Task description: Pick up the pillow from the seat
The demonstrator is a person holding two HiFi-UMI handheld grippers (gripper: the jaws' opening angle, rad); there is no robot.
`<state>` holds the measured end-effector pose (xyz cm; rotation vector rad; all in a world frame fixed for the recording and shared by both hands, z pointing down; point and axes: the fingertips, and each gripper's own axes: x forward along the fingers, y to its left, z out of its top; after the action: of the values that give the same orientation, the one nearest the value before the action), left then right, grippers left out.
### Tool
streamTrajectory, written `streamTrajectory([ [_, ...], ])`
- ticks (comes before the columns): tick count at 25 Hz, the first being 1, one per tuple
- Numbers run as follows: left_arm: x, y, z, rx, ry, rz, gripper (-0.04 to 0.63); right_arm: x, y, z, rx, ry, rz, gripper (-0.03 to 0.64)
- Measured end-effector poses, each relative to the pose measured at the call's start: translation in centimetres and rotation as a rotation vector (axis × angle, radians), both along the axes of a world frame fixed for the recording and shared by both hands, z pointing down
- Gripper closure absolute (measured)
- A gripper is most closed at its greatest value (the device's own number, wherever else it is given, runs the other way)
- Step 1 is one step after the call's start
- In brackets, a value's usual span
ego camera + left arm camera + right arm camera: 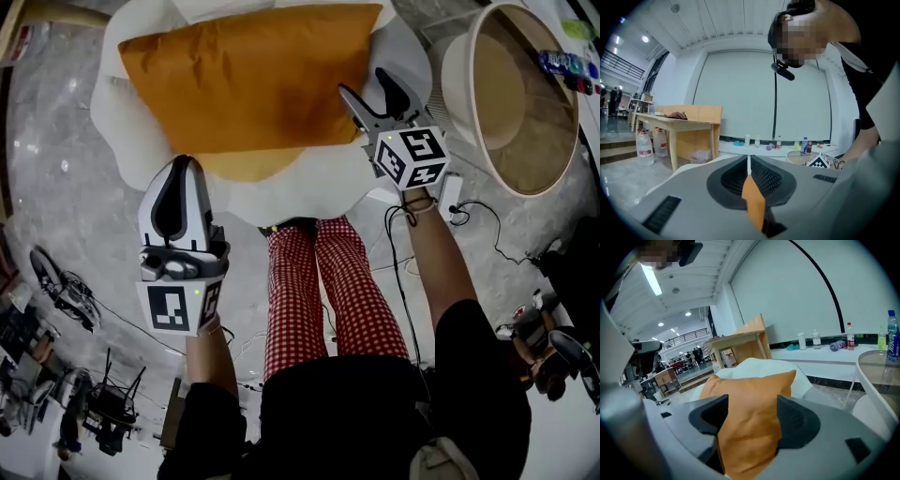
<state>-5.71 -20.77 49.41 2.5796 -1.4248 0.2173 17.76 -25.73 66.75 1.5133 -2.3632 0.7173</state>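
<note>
Two grippers are hovering at one orange pillow on one white seat: the right gripper is gaping around the pillow's edge, the left gripper is sitting closed and empty beside it.

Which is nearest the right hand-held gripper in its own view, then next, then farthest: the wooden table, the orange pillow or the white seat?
1. Orange pillow, right between the open jaws.
2. White seat, under and behind the pillow.
3. Wooden table, beyond the seat, to the left.
</note>
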Motion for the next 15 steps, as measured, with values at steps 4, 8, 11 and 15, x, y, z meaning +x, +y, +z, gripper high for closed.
streamTrajectory([
  [4, -0.5, -0.1, 0.8, -0.003, 0.001, -0.015, 0.584, 0.4, -0.7, 2.6, -0.033, 0.017, 0.001, 0.302],
  [8, -0.8, 0.1, 1.4, -0.011, -0.006, -0.018, 0.584, 1.2, -1.4, 4.9, -0.073, 0.011, 0.009, 0.293],
  [11, -1.2, 0.3, 2.0, -0.024, -0.012, -0.026, 0.584, 1.7, -1.9, 6.5, -0.108, 0.004, 0.005, 0.291],
  [15, -1.8, 0.3, 2.7, -0.036, 0.008, -0.039, 0.584, 1.9, -2.2, 8.3, -0.155, -0.021, -0.005, 0.29],
])
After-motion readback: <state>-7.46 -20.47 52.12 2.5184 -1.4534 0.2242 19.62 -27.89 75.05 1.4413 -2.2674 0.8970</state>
